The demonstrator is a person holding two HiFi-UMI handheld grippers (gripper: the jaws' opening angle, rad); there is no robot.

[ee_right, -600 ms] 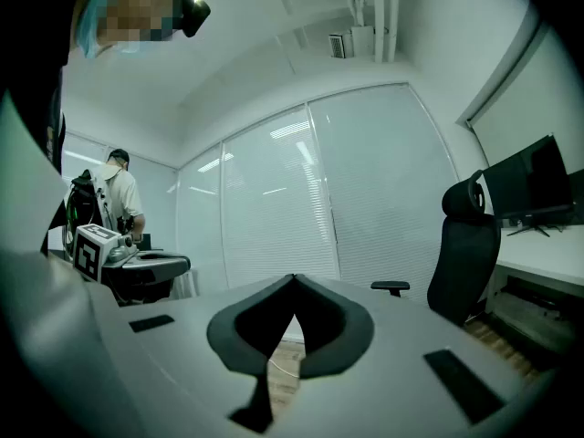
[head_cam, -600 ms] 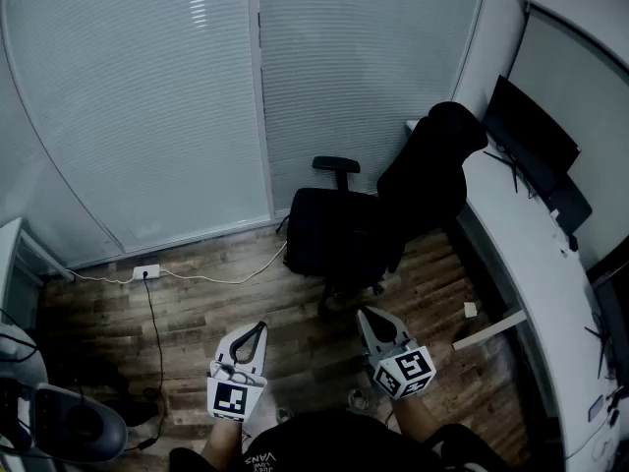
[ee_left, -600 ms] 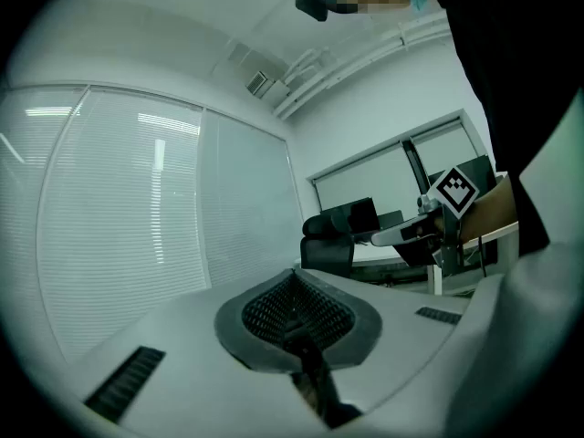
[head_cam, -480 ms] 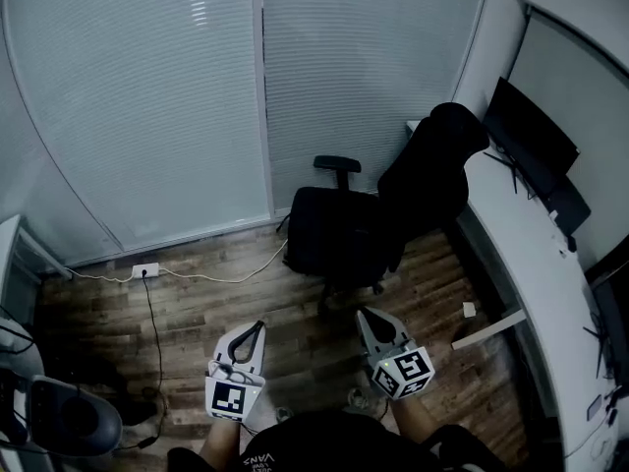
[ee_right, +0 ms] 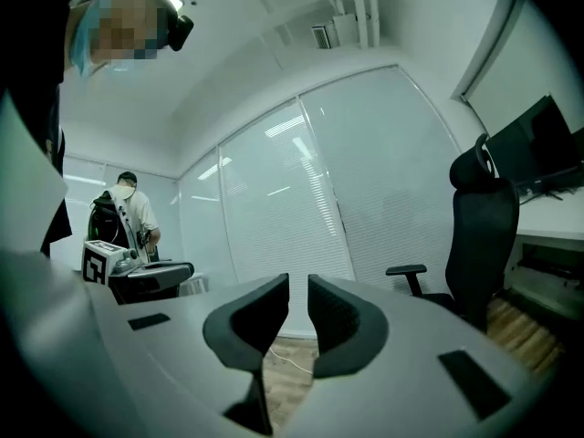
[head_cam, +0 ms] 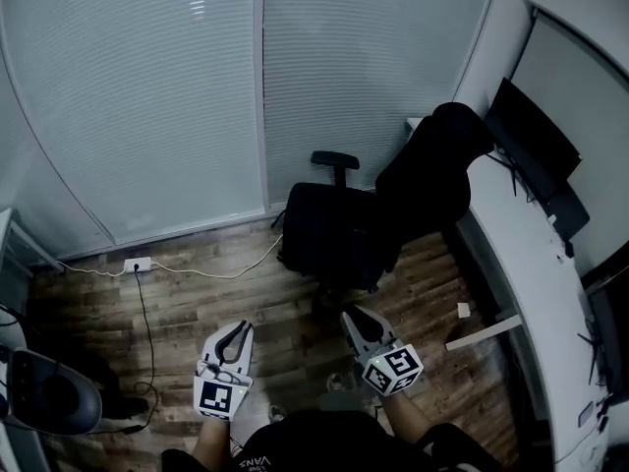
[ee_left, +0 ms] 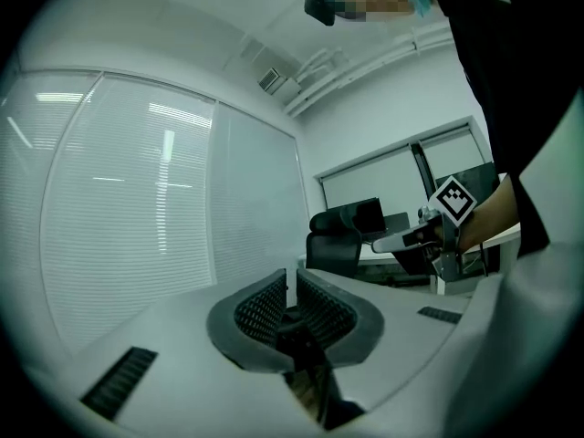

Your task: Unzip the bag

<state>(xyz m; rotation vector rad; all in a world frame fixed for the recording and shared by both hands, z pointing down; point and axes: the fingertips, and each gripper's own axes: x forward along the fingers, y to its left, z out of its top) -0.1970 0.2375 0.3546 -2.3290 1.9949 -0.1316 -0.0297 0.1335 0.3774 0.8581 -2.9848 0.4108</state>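
Two claws are in view, both low in front of the person, above the wooden floor (head_cam: pixel 197 308). Left claw (head_cam: pixel 242 328): jaws pressed together, nothing between them. Right claw (head_cam: pixel 347 315): jaws drawn close with only a thin slit showing, nothing between them. Each claw's marker cube, left (head_cam: pixel 216 398) and right (head_cam: pixel 391 370), faces up toward the head camera.

Both claws point forward toward a black office chair (head_cam: pixel 329 234) and are well apart from it. The chair's tall backrest (head_cam: pixel 432 170) rises near the end of a curved white table (head_cam: pixel 531 264) on the right. A dark monitor (head_cam: pixel 536 126) stands on that table against the wall.

Closed blinds (head_cam: pixel 147 96) cover the glass wall behind the chair. A white socket (head_cam: pixel 138 264) lies on the floor at the foot of the blinds, with a cable (head_cam: pixel 211 273) running from it. A second, grey seat (head_cam: pixel 49 401) sits at the lower left edge.

In the right gripper view a second person (ee_right: pixel 128 210) stands far off at the left, beyond the left claw.

Bag: cannot be identified in any view
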